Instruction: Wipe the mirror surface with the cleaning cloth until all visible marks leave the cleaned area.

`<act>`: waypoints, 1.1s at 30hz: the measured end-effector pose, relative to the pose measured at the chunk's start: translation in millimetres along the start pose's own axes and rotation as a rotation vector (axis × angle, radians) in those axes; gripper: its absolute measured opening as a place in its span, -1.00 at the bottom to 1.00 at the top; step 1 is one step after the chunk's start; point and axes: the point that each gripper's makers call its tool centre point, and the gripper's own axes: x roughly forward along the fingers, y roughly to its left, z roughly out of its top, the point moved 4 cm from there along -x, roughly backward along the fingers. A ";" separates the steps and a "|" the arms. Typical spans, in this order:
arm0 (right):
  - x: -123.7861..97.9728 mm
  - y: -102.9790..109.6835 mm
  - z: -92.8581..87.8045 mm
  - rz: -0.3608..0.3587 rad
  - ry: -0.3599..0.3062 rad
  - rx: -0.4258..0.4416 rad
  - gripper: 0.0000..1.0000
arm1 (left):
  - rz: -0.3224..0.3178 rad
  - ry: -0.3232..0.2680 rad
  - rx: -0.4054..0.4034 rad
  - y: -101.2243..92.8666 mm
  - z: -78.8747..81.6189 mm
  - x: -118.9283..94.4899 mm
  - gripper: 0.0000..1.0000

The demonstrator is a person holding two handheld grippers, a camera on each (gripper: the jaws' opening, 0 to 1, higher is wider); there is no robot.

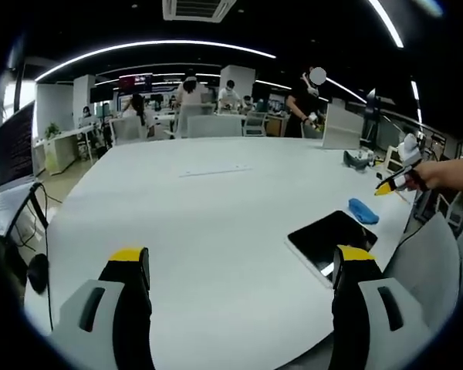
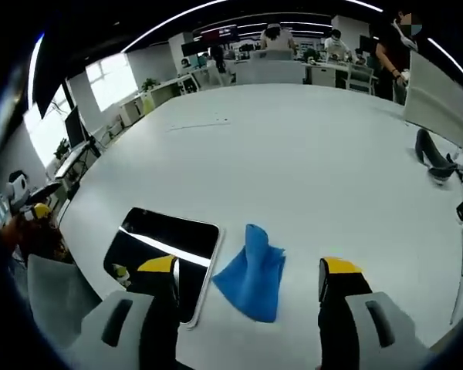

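Right gripper view: the right gripper (image 2: 247, 281), fingers wide apart and empty, frames the blue cleaning cloth (image 2: 252, 274) at lower centre on the white tabletop (image 2: 293, 154), touching the mirror (image 2: 166, 250) lower left. The left gripper (image 1: 243, 266), likewise spread and empty, lies farther away.

From the right gripper (image 2: 248, 287), with its jaws parted, the blue cloth (image 2: 252, 271) lies straight at twelve o'clock, nothing over it. The mirror (image 2: 163, 247) lies flat at ten o'clock, just beside the cloth. Beyond both, the white table (image 2: 293, 146) runs bare toward twelve; a dark object (image 2: 432, 158) sits at two o'clock.
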 end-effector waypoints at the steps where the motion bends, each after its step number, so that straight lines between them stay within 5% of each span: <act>1: 5.8 -1.5 -4.7 -0.005 0.020 -0.006 0.26 | -0.001 0.000 0.001 -0.2 -0.2 0.0 0.98; 8: 26.6 -3.1 -18.1 -0.028 0.064 0.004 -0.20 | -0.015 0.018 0.000 4.8 -6.8 0.2 0.98; 26: 54.6 -4.5 -22.1 -0.120 0.123 -0.009 -0.89 | -0.021 0.036 0.020 2.7 -6.1 2.7 0.96; 33: 60.3 -3.3 -31.0 -0.138 0.152 0.004 -0.94 | -0.009 0.027 0.020 10.4 -6.2 -0.1 0.96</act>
